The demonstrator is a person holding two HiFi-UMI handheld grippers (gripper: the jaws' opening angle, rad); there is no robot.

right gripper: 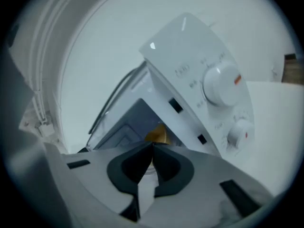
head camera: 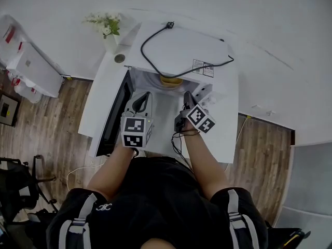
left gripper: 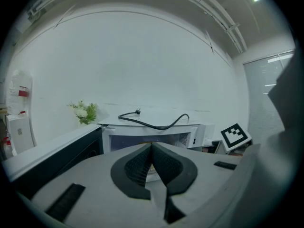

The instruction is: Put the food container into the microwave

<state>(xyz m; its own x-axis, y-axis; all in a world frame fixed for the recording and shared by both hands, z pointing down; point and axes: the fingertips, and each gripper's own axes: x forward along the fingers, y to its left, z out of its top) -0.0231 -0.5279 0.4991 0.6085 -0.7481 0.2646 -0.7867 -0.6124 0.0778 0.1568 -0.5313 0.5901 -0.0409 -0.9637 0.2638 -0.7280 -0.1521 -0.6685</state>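
Food container point(head camera: 171, 80) inside open microwave point(head camera: 181, 48)

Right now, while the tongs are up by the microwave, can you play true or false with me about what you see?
1. The microwave door is swung open. True.
2. The food container sits out on the table. False: it is inside the microwave.
3. A black cord lies on top of the microwave. True.
4. The right tongs are holding the food container. False: they are shut with nothing between them.
5. The left tongs are wide open. False: they are shut too, and empty.
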